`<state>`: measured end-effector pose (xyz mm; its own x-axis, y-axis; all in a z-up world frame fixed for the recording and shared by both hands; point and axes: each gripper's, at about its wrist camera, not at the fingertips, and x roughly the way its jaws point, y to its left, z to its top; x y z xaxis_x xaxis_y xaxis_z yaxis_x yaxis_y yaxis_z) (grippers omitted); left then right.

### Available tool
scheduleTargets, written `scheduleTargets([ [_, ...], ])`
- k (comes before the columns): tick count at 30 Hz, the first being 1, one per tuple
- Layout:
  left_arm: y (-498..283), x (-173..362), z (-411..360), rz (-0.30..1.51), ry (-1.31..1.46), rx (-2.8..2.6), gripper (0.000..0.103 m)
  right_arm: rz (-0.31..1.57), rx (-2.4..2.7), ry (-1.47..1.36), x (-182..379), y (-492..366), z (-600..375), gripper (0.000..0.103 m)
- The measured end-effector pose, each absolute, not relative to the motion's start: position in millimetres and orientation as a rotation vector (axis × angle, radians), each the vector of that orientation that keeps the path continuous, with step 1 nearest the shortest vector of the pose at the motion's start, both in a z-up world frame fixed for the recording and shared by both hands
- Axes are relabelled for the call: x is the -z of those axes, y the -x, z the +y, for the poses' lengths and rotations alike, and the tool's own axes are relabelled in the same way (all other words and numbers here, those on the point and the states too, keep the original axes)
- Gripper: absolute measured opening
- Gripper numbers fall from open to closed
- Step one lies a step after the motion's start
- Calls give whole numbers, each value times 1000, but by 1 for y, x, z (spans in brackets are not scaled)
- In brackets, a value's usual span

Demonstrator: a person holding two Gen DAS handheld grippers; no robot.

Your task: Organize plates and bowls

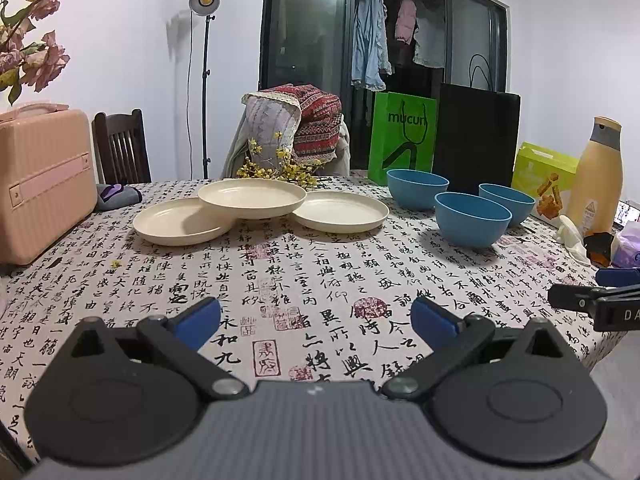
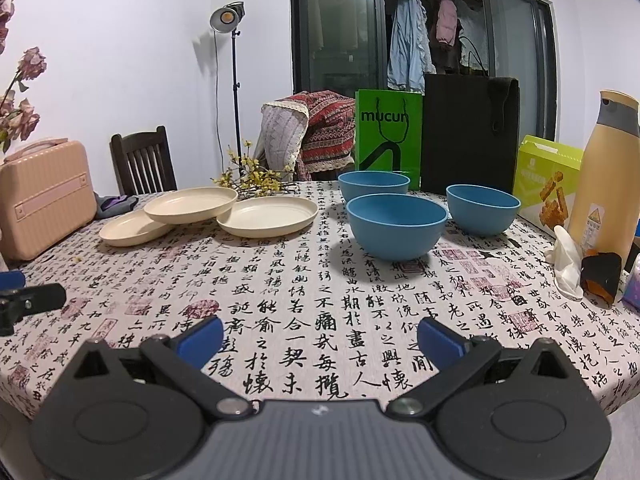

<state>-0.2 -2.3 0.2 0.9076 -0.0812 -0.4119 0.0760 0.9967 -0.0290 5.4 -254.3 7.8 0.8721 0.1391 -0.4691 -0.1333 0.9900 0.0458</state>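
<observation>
Left wrist view: left gripper (image 1: pixel 316 320) low over the near edge of the table, jaws spread wide, blue pads (image 1: pixel 200 318) apart and holding nothing, calligraphy-print tablecloth (image 1: pixel 280 280) between them. Farther back, three cream plates: left plate (image 1: pixel 176 224) and right plate (image 1: pixel 344 210) flat on the cloth, middle plate (image 1: pixel 252 198) propped across the rims of both. To the right of those, three blue bowls, upright and separate: far bowl (image 1: pixel 416 188), near bowl (image 1: pixel 472 218), rightmost bowl (image 1: pixel 506 202). Pink case (image 1: pixel 44 176) at the left edge, yellow flower sprigs (image 1: pixel 272 168) behind the plates, green paper bag (image 1: pixel 400 136) and black paper bag (image 1: pixel 476 140) standing behind the bowls, tan bottle (image 1: pixel 596 172) at far right. Right wrist view: right gripper (image 2: pixel 320 338) likewise low over the cloth, jaws spread wide and empty, aimed toward the nearest bowl (image 2: pixel 396 224), well short of it. Tip of the left gripper at the left edge of this view, tip of the right gripper at the right edge of the other.
</observation>
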Motion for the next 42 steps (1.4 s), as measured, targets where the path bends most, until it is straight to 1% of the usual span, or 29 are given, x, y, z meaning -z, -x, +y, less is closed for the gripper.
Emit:
scheduleTargets([
  [42,0,-3,5,407,35,69,103,488,-156,-9,-11,-10,-251,103],
])
